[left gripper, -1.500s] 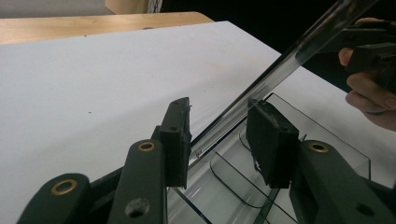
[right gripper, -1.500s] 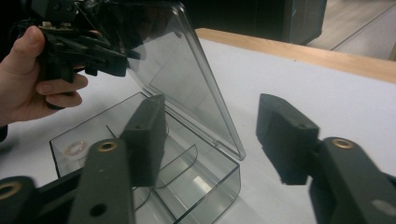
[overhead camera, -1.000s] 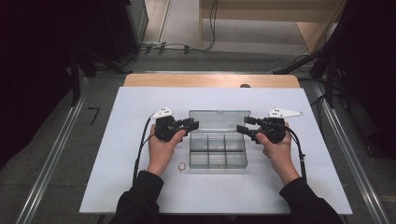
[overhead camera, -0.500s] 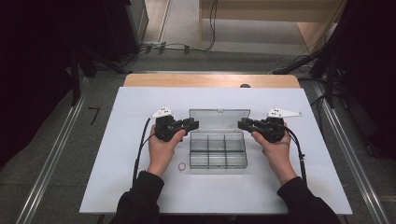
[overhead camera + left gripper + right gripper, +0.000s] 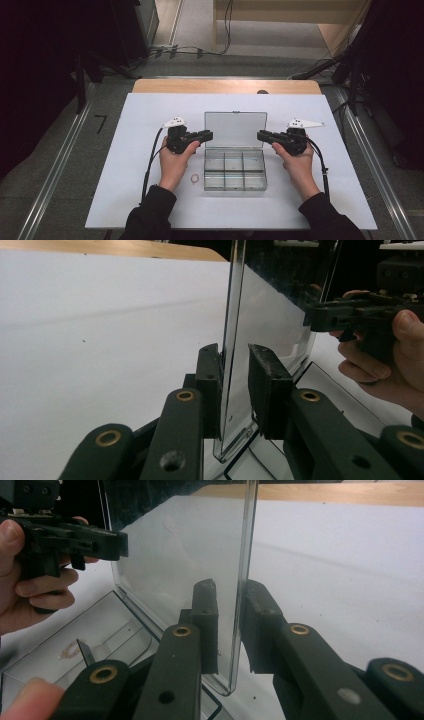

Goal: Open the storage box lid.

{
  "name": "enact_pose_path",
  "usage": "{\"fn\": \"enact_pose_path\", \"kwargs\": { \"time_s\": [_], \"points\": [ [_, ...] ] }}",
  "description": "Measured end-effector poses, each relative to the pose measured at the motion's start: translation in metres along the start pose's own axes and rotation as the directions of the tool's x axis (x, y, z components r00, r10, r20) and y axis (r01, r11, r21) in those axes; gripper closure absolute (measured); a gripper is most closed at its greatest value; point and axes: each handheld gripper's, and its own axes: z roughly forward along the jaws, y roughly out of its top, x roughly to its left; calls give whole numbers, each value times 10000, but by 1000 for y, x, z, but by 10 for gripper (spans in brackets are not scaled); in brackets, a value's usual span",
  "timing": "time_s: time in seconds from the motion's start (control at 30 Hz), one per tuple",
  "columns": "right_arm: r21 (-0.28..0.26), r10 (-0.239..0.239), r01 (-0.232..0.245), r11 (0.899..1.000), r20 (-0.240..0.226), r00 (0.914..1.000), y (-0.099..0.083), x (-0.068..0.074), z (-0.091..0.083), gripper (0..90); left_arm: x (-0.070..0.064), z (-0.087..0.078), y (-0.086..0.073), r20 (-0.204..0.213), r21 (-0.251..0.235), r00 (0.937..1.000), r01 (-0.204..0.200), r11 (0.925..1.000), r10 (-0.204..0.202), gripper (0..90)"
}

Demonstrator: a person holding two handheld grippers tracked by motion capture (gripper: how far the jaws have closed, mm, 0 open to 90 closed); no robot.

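Observation:
A clear plastic compartment box (image 5: pixel 235 171) lies mid-table with its lid (image 5: pixel 235 128) standing up from the back edge. My left gripper (image 5: pixel 209 134) pinches the lid's left edge. In the left gripper view its pads (image 5: pixel 210 375) clamp the upright lid (image 5: pixel 270 305) between them, and the other gripper (image 5: pixel 325 317) shows beyond. My right gripper (image 5: pixel 260 135) holds the lid's right edge. In the right gripper view the lid (image 5: pixel 180 545) sits between that gripper's (image 5: pixel 230 600) pads, above the empty tray (image 5: pixel 100 630).
A small reddish ring (image 5: pixel 194 177) lies on the white board (image 5: pixel 125 150) just left of the box. A wooden table edge (image 5: pixel 225 86) runs behind the board. Metal rails and cables line the floor on both sides.
Both grippers have moved inward from beside the box to the lid's two side edges. The lid stands as before.

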Motion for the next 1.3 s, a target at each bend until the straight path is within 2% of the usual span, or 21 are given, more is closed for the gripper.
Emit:
{"fn": "enact_pose_path", "kwargs": {
  "time_s": [0.07, 0.5, 0.6, 0.67, 0.8, 0.93, 1.07, 1.3],
  "points": [
    [23, 141, -140, 9999, -55, 9999, -1, -1, 1, 764, 1, 0, -1, 4, -47, 9999, 156, 9999, -156, 762],
    [-65, 494, -494, 9988, 3, 9988, -3, -4, 5, 749, 2, 5, -3, -356, 35, 9986, 394, 9992, -392, 745],
    [-70, 659, -660, 9978, -57, 9978, -4, -5, 6, 746, 3, 6, -3, -426, 64, 9987, 274, 9996, -271, 735],
    [-96, 773, -774, 9970, -116, 9969, -5, -7, 7, 740, 3, 7, -4, -487, 123, 9985, 270, 9996, -264, 728],
    [-91, 842, -841, 9964, 94, 9964, -7, -9, 11, 706, 6, 9, -6, -589, 246, 9976, 385, 9990, -370, 703],
    [-96, 1123, -1123, 9936, -1, 9937, -9, -12, 14, 695, 8, 11, -7, -553, 411, 9976, 449, 9981, -426, 684],
    [108, 1258, -1260, 9920, 169, 9919, -10, -12, 16, 663, 9, 14, -9, -662, 554, 9963, 582, 9968, -545, 655],
    [323, 1550, -1553, 9873, 98, 9879, -14, -16, 20, 625, 12, 17, -11, -660, 721, 9942, 897, 9934, -850, 613]
  ]
}}
